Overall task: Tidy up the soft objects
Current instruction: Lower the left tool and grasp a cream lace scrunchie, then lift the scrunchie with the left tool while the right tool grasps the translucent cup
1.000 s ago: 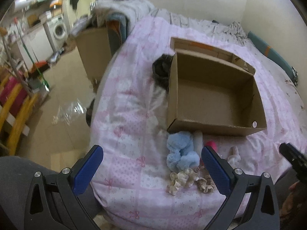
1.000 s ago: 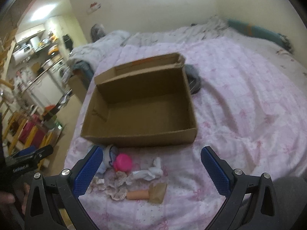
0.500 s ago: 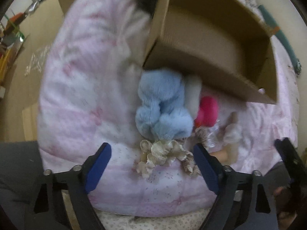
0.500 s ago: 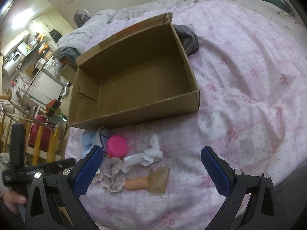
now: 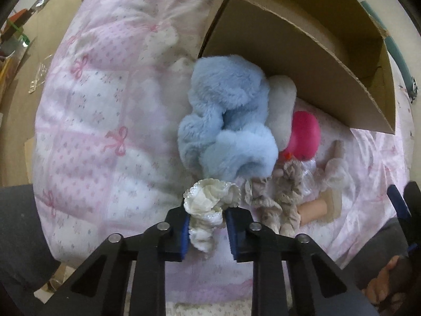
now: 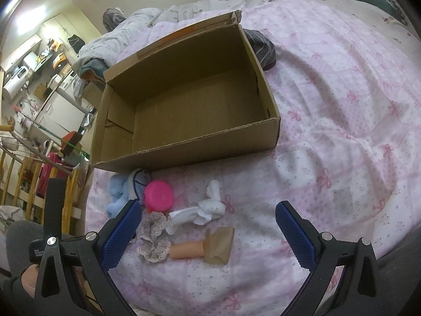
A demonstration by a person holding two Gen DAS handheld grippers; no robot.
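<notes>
Broadly, the bed [image 6: 342, 84] is carrying everything, its pink quilt lying under both grippers. Ahead of the right gripper [image 6: 208, 234] the cardboard box [image 6: 189, 150] is sitting open, and that gripper is hanging spread wide, holding nothing. Just beyond the left gripper [image 5: 206, 230] the blue plush toy [image 5: 229, 123] is resting against the box wall, with a pink ball [image 5: 305, 134] beside it. Closest in, the left gripper is pinching the cream scrunchie [image 5: 208, 205] between its blue pads.
</notes>
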